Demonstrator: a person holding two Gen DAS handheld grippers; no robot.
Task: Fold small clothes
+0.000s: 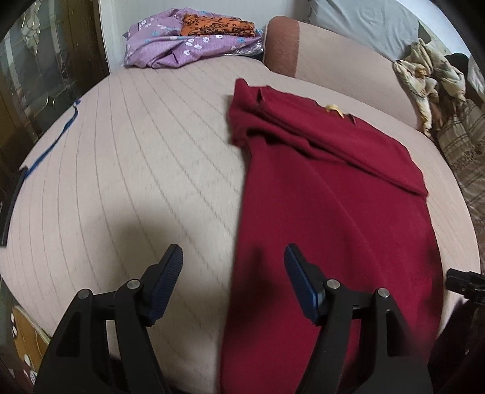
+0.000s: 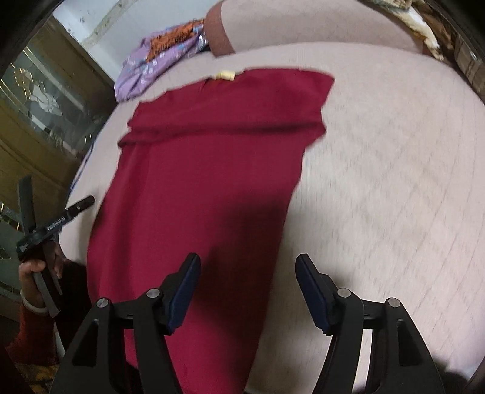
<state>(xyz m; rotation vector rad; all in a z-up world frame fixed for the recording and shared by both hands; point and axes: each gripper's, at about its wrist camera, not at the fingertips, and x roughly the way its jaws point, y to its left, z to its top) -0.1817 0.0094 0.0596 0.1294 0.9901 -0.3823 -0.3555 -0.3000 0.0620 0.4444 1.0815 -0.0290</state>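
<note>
The left gripper (image 1: 233, 254) and right gripper (image 2: 248, 263) are both hanging wide open, holding nothing. The big pink bed (image 1: 136, 157) is lying under them. The red shirt (image 2: 206, 169) is stretching away just past the fingers, sleeves already folded in. I think the bottom edge is needing a pinch next, then a lift toward the little yellow tag (image 2: 225, 75).

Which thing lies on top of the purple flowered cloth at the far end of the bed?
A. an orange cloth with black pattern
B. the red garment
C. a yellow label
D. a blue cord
A: in the left wrist view the orange cloth with black pattern rests on the purple flowered cloth, apart from the red garment.
</note>
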